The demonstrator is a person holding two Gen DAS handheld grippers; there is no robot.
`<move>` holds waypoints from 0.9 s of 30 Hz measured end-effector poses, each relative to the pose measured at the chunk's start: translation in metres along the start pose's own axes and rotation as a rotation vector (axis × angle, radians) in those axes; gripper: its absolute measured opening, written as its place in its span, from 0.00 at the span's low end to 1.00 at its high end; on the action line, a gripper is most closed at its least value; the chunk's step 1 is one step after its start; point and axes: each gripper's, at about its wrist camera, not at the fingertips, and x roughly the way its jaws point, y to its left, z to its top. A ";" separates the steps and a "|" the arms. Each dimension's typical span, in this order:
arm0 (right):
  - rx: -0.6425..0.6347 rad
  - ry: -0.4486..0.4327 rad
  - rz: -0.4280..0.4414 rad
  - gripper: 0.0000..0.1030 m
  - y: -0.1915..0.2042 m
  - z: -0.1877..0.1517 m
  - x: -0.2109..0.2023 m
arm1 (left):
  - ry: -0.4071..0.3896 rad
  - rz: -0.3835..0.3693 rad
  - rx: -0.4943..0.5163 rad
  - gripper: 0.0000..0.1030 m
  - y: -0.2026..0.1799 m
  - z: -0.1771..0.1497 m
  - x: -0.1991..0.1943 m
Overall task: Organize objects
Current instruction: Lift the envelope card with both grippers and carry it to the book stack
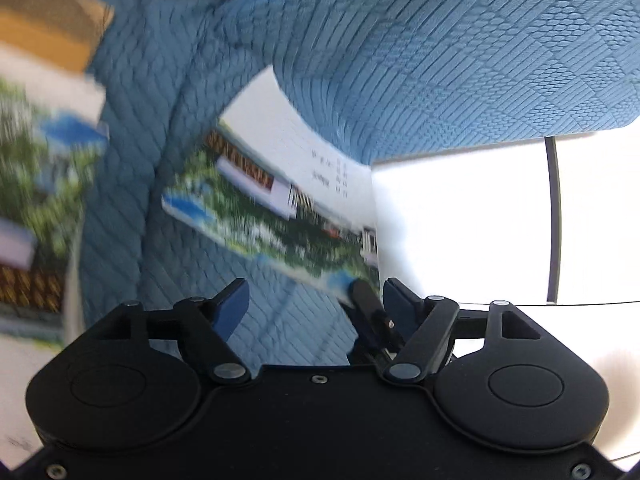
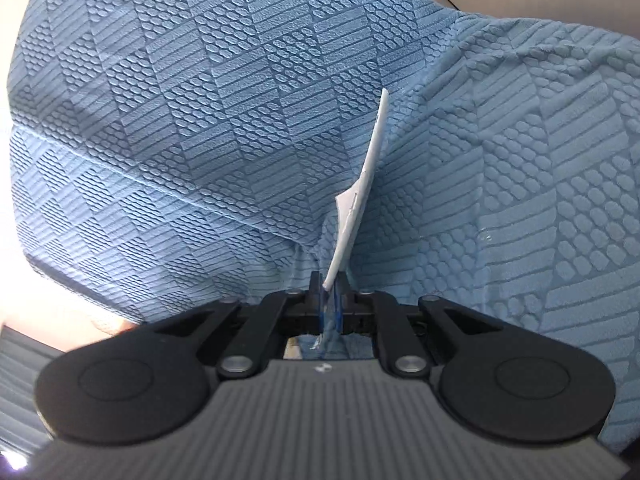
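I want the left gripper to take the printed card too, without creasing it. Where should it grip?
Grip the card's free near edge, left of where the right gripper pinches its corner. It stands off the blue cover, so the open left gripper can come straight on, one pad on each face.

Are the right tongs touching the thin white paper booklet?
Touching. The right wrist view shows the right tongs shut on the thin white paper booklet, pinching its bottom edge.
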 end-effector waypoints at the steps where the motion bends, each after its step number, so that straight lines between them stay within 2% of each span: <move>1: 0.005 -0.001 0.010 0.08 0.001 0.000 -0.001 | 0.008 -0.012 -0.016 0.69 0.003 -0.001 0.004; 6: 0.030 -0.008 0.045 0.08 0.003 -0.002 -0.007 | -0.028 -0.077 -0.113 0.70 0.020 0.003 0.015; 11: 0.055 -0.006 0.056 0.08 0.001 -0.001 -0.013 | -0.107 -0.140 -0.215 0.70 0.036 0.013 0.009; 14: 0.060 -0.002 0.066 0.08 0.000 -0.001 -0.017 | -0.128 -0.142 -0.225 0.67 0.039 0.017 0.006; 17: 0.069 -0.001 0.074 0.08 -0.002 0.000 -0.021 | -0.136 -0.116 -0.206 0.60 0.039 0.021 0.007; 20: 0.084 0.002 0.077 0.08 -0.005 0.000 -0.024 | -0.152 -0.080 -0.201 0.45 0.043 0.024 0.006; 22: 0.078 0.005 0.060 0.08 -0.006 0.000 -0.024 | -0.151 -0.072 -0.199 0.33 0.045 0.025 0.007; 27: 0.015 0.006 0.010 0.08 -0.003 0.001 -0.028 | -0.147 0.008 -0.127 0.17 0.039 0.024 0.009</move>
